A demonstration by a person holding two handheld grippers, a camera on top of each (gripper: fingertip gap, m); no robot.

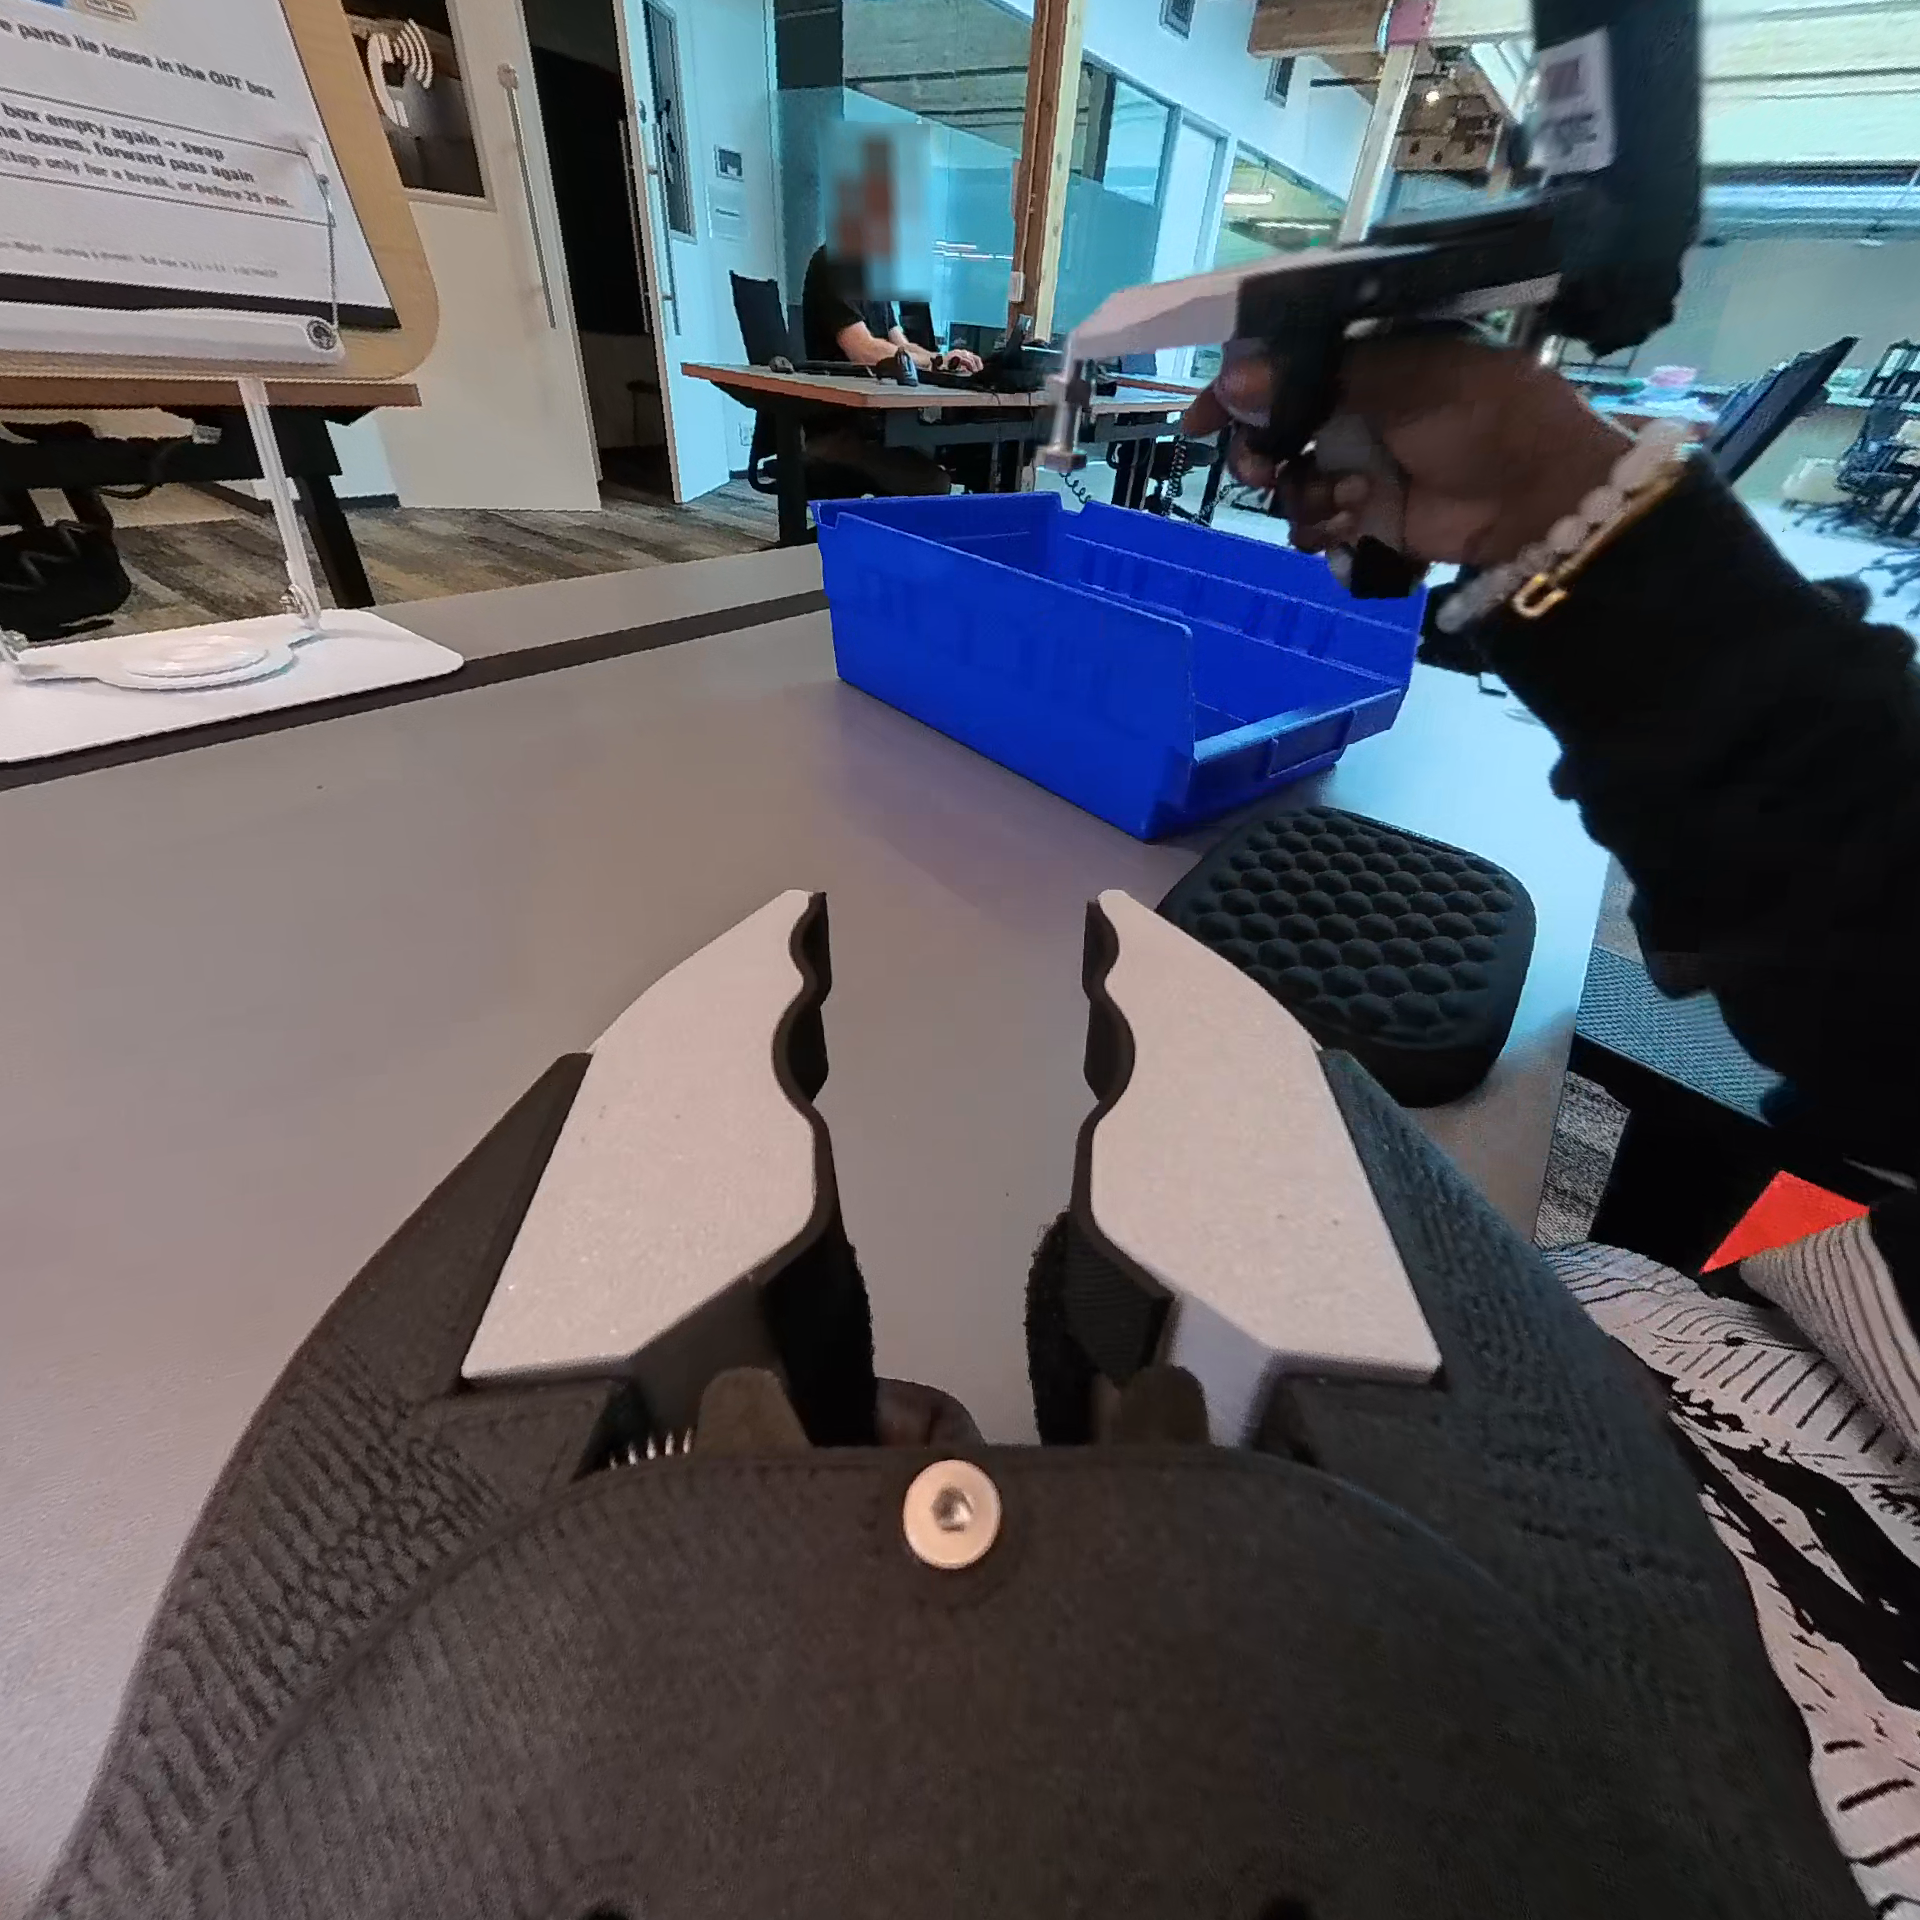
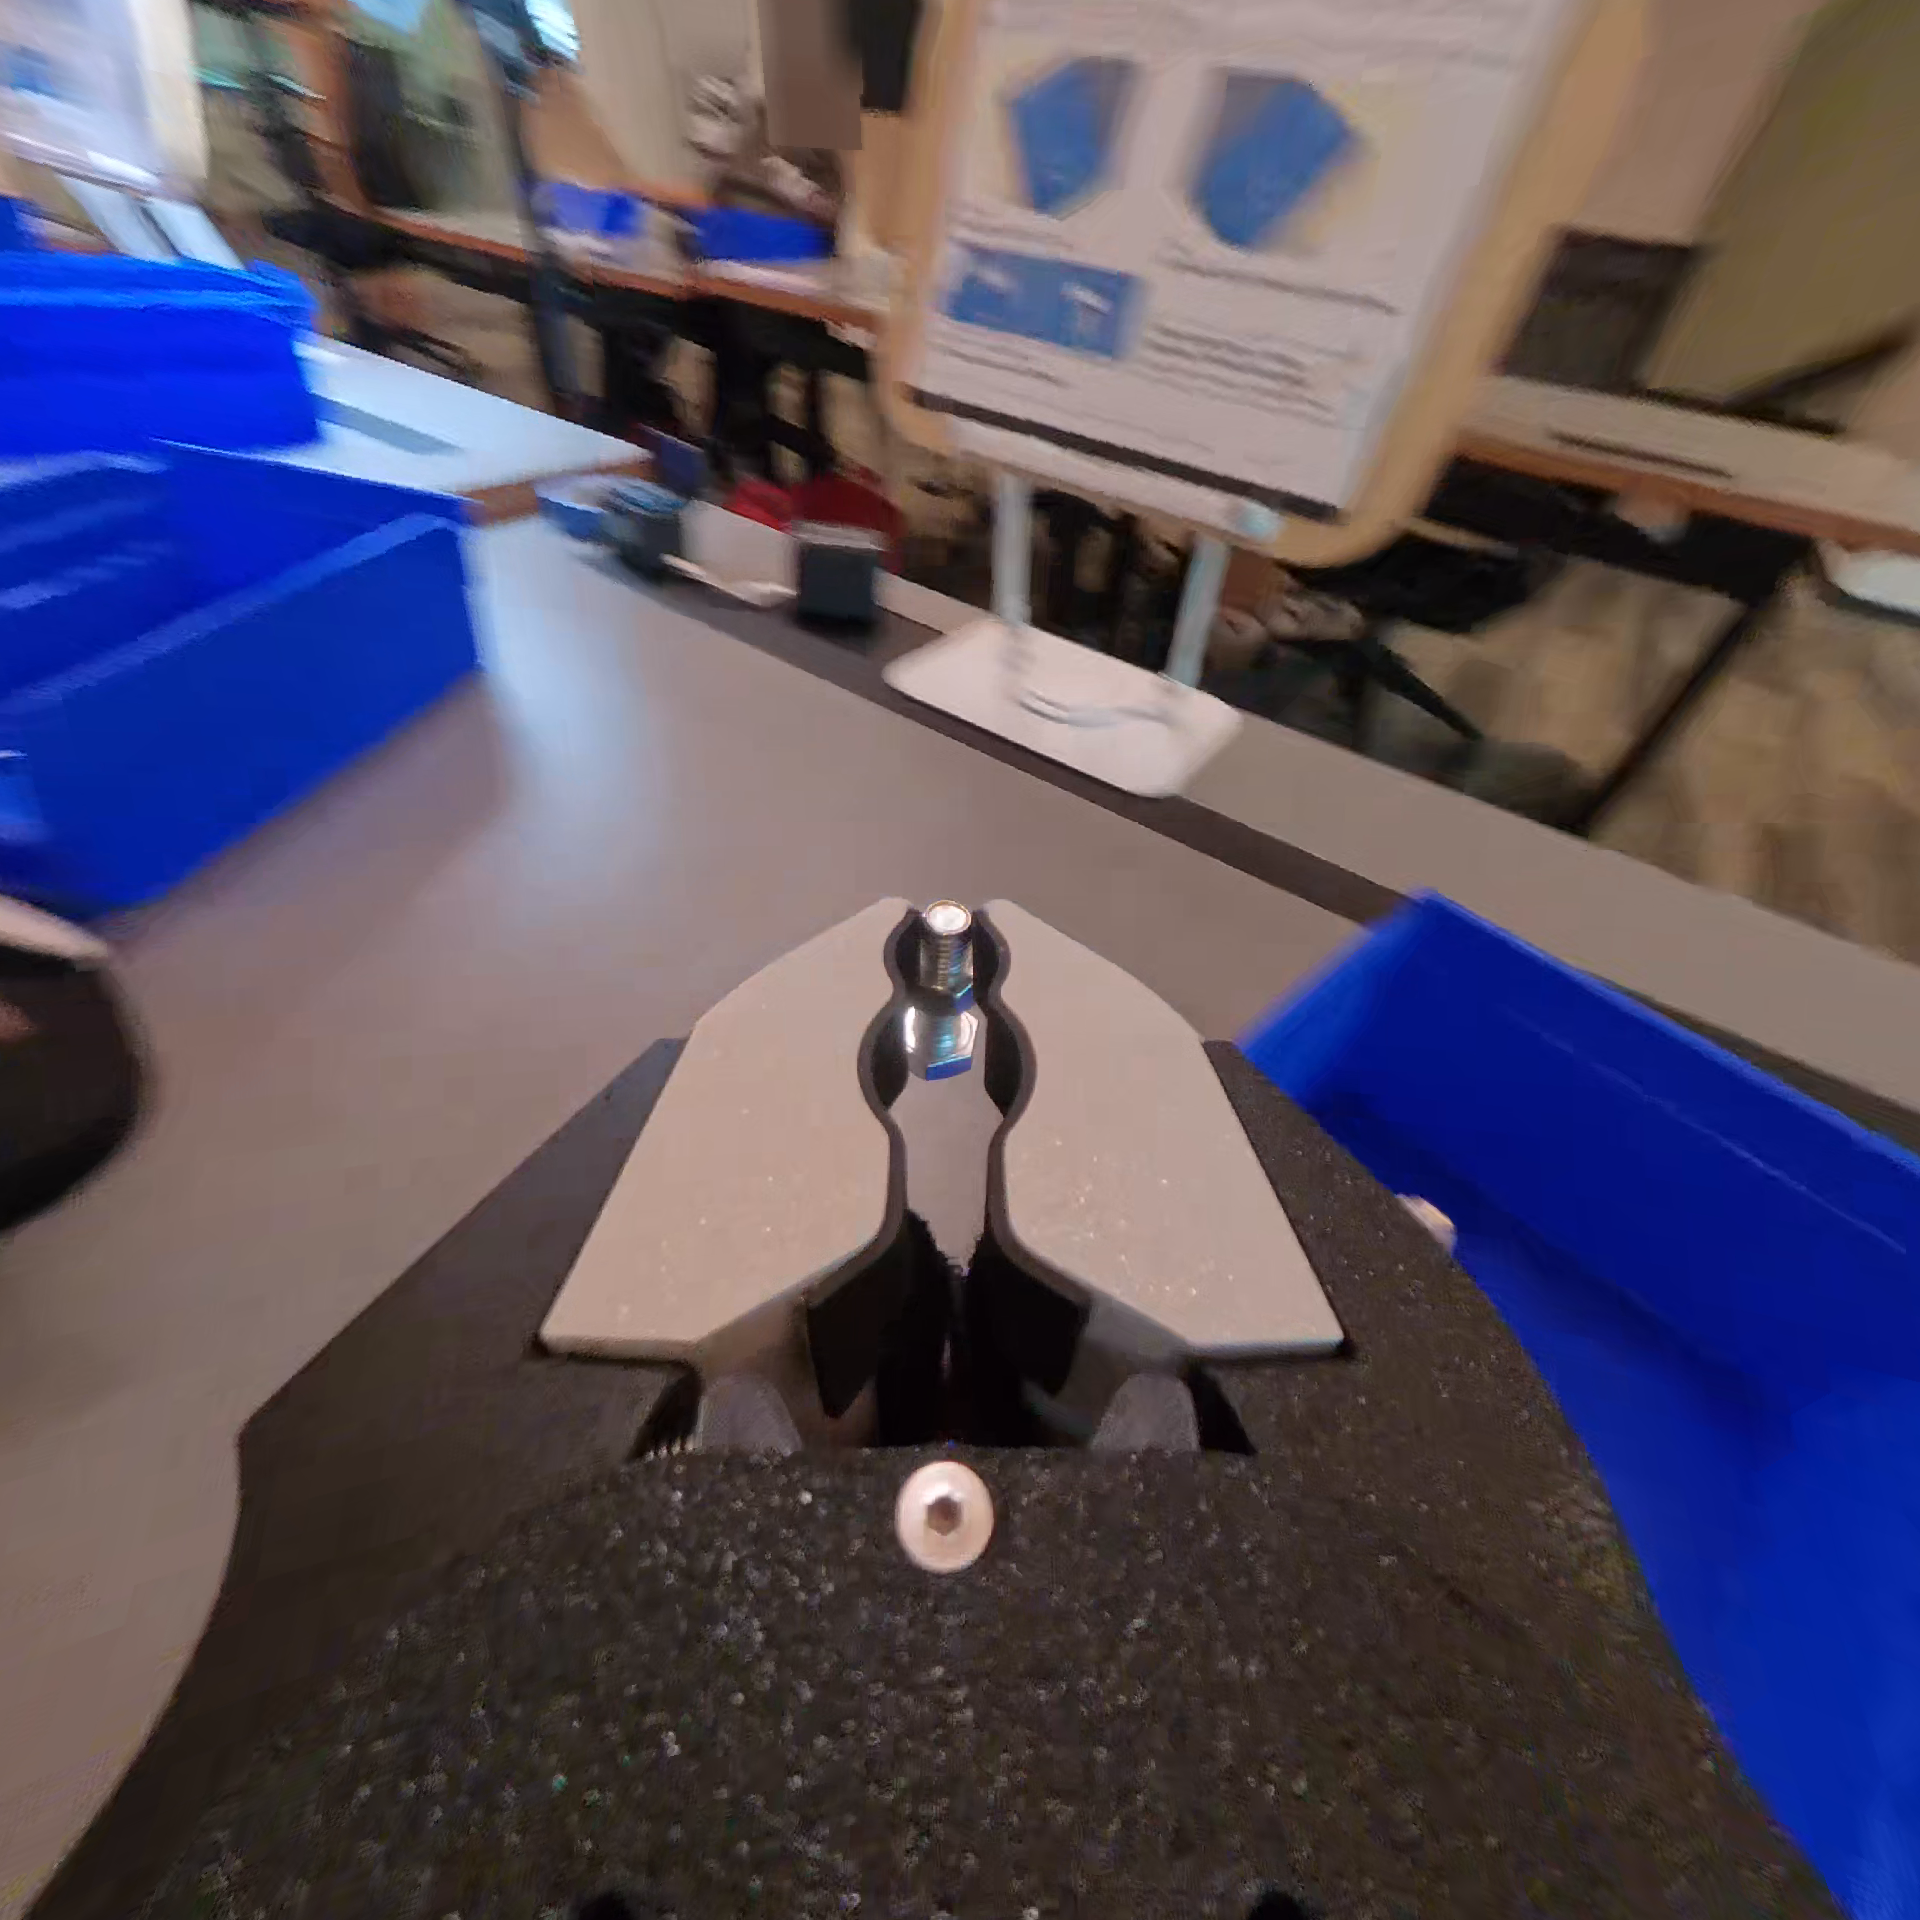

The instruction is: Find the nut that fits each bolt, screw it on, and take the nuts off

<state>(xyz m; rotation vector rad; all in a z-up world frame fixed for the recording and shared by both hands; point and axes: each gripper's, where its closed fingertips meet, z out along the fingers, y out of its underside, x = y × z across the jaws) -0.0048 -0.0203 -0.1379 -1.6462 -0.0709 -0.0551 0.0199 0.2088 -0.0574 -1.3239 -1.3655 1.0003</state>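
Bolt clamped in one claw, other claw bare

Left view: left claw (image 1: 956, 914) spread wide, nothing between – blue bin (image 1: 1039, 644) ahead to its right. Right view: right claw (image 2: 945, 920) clenched on upright silver bolt (image 2: 940, 961), nut (image 2: 940, 1003) threaded on – another blue bin (image 2: 1621, 1143) right.

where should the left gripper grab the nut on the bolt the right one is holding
Probably on the nut's flat hex sides, coming from below: in the left view the bolt hangs head-down from the right gripper, so everything under the fingers is free. Flats suit the pads better than corners. The left gripper is open with nothing in it.
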